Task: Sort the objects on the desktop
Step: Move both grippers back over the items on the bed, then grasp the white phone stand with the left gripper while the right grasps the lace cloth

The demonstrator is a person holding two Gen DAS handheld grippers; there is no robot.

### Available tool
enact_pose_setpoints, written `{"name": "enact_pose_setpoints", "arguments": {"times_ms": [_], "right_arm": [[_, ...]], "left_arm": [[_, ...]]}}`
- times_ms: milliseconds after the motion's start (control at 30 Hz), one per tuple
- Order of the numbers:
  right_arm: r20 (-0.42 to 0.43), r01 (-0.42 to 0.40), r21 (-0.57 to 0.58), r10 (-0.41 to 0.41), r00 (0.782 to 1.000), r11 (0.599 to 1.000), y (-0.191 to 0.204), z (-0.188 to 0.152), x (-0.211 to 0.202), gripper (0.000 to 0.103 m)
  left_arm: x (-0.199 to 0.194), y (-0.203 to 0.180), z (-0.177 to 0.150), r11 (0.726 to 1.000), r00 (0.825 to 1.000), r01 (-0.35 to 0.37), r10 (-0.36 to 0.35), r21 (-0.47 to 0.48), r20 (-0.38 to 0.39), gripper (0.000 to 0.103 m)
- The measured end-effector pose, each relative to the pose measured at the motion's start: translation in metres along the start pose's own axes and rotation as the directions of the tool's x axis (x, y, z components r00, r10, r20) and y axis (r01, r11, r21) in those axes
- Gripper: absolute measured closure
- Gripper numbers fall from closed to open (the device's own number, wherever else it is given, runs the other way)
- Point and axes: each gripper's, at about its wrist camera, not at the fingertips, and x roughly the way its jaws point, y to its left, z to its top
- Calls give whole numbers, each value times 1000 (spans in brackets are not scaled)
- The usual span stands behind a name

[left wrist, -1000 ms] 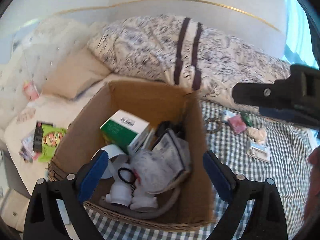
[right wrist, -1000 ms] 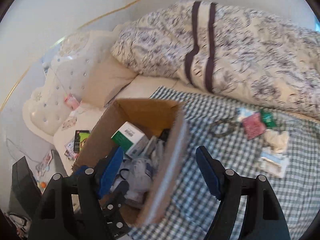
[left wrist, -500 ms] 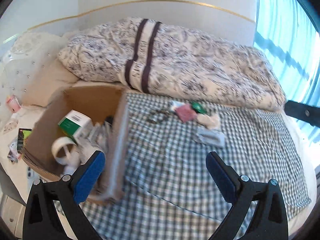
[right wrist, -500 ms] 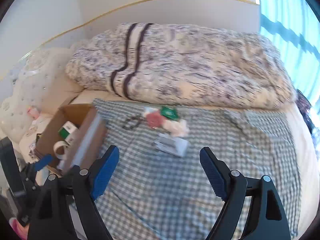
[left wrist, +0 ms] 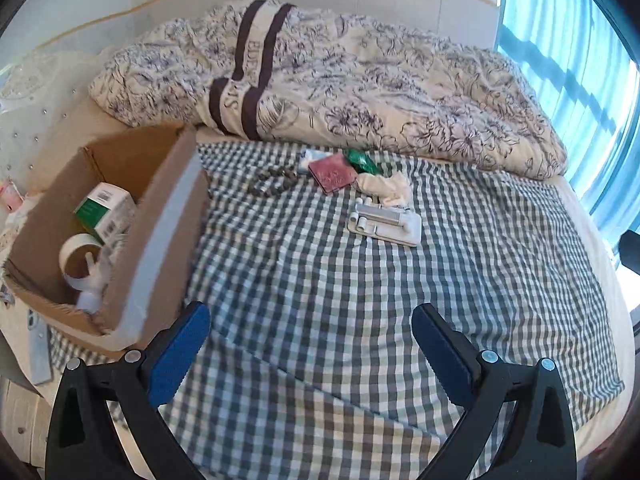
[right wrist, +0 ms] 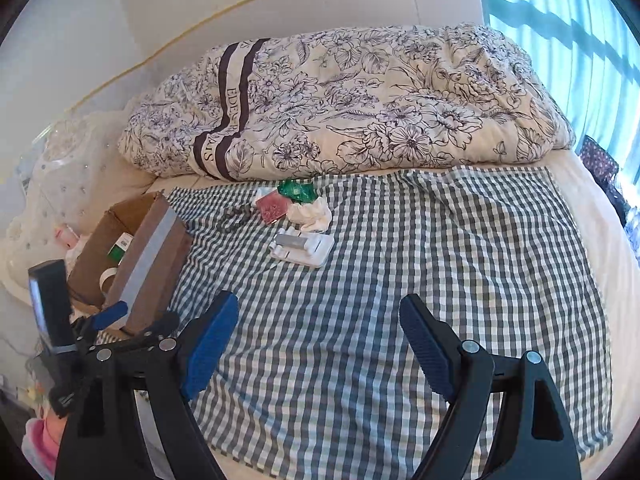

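Both the left tongs (left wrist: pixel 310 344) and the right tongs (right wrist: pixel 318 340) hover spread and empty above the checked cloth (left wrist: pixel 360 288) on the bed. Near its far edge lie a white holder (left wrist: pixel 386 222), a crumpled white cloth (left wrist: pixel 390 188), a red packet (left wrist: pixel 332 172) and a green wrapper (left wrist: pixel 362 160). The cardboard box (left wrist: pixel 160 216) at the left holds a green-and-white carton (left wrist: pixel 104 208) with a barcode label and a tape roll (left wrist: pixel 78 254). The floral duvet (left wrist: pixel 360 84) bears a striped band whose lettering reads partly "EDE".
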Motion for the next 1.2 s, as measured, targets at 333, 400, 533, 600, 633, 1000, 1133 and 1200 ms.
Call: {"name": "enact_pose_setpoints", "arguments": {"times_ms": [333,400,533,600,633,1000,1133,1200], "right_arm": [[-80,-82,-6,81,993,997,-9,37,91,20],[-101,-95,-18,93,991,995,-9,44,113,20],[-155,-111,-37,104,982,993,-6,61,166,20],[-180,-132,-13,127,975,991,-8,71,192,20],[-194,-140,-4,136,971,990,-9,75,205,20],[-327,-98,26,102,939,995,-14,95,330,20],[-345,-117,64,132,929,991,-21,89,344,89],[-329,-115,42,123,936,992,-19,86,340,94]], "left_arm": [[79,-31,30,996,999,36,-36,78,-10,0],[97,-33,36,996,998,57,-55,70,-26,0],[133,-37,47,992,994,108,-106,60,-39,0],[146,-38,53,990,992,122,-120,71,-31,0],[153,-39,56,989,992,125,-123,73,-31,0],[209,-33,69,984,982,173,-170,39,-77,0],[219,-27,71,982,979,186,-186,-6,-86,0],[222,-28,70,981,977,192,-192,-10,-88,0]]}}
